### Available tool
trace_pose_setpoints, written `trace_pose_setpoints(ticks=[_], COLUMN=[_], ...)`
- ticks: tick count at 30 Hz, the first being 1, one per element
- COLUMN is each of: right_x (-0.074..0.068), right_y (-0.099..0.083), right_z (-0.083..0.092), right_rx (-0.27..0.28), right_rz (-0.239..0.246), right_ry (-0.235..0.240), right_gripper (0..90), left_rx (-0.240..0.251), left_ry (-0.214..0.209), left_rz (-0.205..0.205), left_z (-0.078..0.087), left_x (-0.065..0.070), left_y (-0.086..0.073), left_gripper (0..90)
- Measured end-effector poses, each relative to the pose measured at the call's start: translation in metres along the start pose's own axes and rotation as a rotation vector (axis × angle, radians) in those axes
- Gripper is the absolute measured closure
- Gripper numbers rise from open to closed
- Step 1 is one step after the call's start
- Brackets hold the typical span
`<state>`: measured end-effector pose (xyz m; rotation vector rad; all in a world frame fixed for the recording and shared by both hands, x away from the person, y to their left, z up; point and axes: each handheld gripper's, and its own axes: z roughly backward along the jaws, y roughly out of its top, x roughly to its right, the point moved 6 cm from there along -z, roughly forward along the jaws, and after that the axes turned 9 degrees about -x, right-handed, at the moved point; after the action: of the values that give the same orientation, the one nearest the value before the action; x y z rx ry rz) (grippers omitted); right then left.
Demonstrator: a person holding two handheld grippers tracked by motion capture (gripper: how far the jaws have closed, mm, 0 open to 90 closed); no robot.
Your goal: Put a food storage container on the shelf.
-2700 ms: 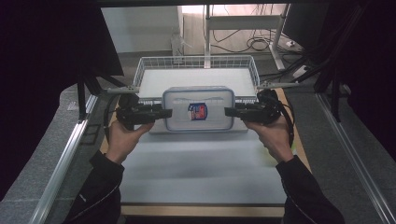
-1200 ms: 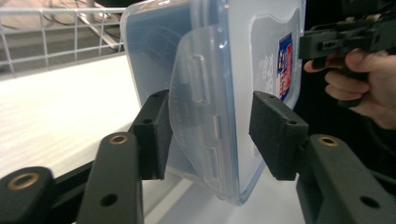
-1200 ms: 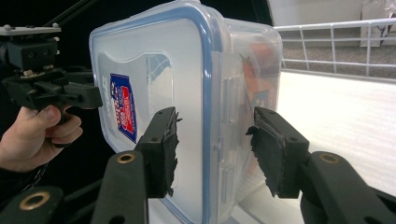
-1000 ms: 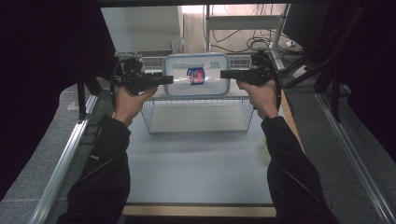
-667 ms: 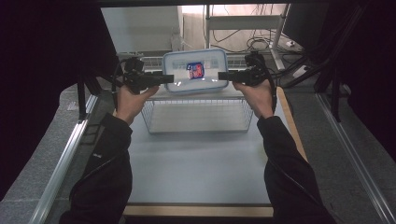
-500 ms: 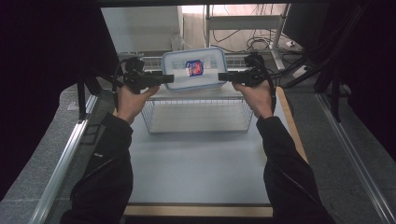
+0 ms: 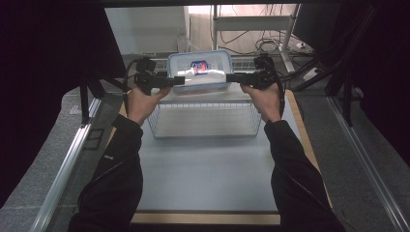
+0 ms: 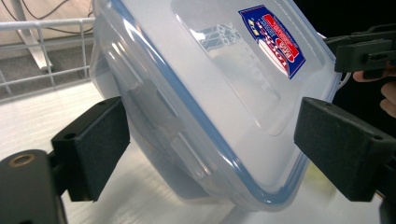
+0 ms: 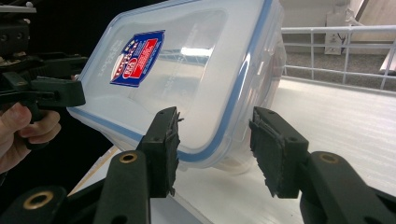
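High view: your left gripper [image 7: 178, 80] and right gripper [image 7: 231, 77] flank the box [image 7: 199, 71], now beyond the basket [image 7: 204, 118] at the counter's far edge. Left gripper view: jaws have just been opening, released, pads clear. Right gripper view: jaws straddle the box's [image 9: 187, 79] rim; whether they clench it, I cannot tell.

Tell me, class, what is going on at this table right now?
A person holds a two-jaw gripper in each hand and has a clear plastic container with a blue-edged lid between them, tilted, beyond the far rim of a wire basket. The left gripper has just been opening; its pads stand off both sides of the container. The right gripper straddles the other end; whether its pads press on it I cannot tell. The container's low edge seems to rest on the white surface.
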<state>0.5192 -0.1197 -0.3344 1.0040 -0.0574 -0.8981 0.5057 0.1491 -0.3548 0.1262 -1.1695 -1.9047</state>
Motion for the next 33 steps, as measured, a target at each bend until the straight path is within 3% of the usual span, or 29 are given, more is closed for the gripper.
trace_pose_setpoints(ticks=[4,8,9,13,14,17,21,23,25,27,30,33], right_x=[-0.003,-0.004,-0.004,-0.001,-0.001,0.0,-0.005,-0.007,-0.009,-0.012,-0.015,-0.019], right_y=[-0.001,-0.004,-0.004,-0.006,-0.007,-0.01,-0.015,-0.017,-0.019,-0.021,-0.023,-0.022], right_z=[-0.001,-0.001,-0.001,0.001,0.001,0.002,0.002,0.0,-0.001,-0.004,-0.01,-0.017], right_rx=[-0.011,-0.016,-0.012,-0.009,-0.01,-0.011,-0.015,-0.026,-0.031,-0.034,-0.039,-0.043], right_rz=[0.022,0.026,0.027,0.025,0.029,0.04,0.07,0.093,0.122,0.13,0.143,0.151], right_ry=[-0.008,-0.006,-0.006,-0.006,-0.004,-0.007,-0.015,-0.037,-0.051,-0.042,-0.04,-0.041], right_gripper=[51.8,51.7,51.6,51.2,51.2,52.5,62.2,69.0,76.6,83.3,88.1,88.2], left_rx=[-0.035,-0.002,-0.005,0.014,0.012,0.034,0.045,0.046,0.028,-0.015,-0.08,-0.079], left_ry=[-0.018,-0.016,-0.032,0.005,0.034,0.043,0.049,0.043,-0.003,-0.015,0.044,0.045], left_rz=[0.031,0.031,0.034,-0.017,-0.04,-0.083,-0.142,-0.169,-0.191,-0.206,-0.227,-0.201], left_z=[-0.003,0.002,0.004,0.017,0.021,0.031,0.043,0.046,0.045,0.037,0.019,0.009], left_x=[-0.004,-0.01,-0.012,-0.01,-0.008,0.002,0.021,0.028,0.036,0.039,0.033,0.024], left_y=[0.003,0.001,0.0,-0.003,-0.004,-0.01,-0.023,-0.03,-0.039,-0.047,-0.051,-0.047], left_gripper=[4.0,2.1,0.8,8.3,10.2,18.5,41.5,57.7,71.6,77.8,83.0,84.8])
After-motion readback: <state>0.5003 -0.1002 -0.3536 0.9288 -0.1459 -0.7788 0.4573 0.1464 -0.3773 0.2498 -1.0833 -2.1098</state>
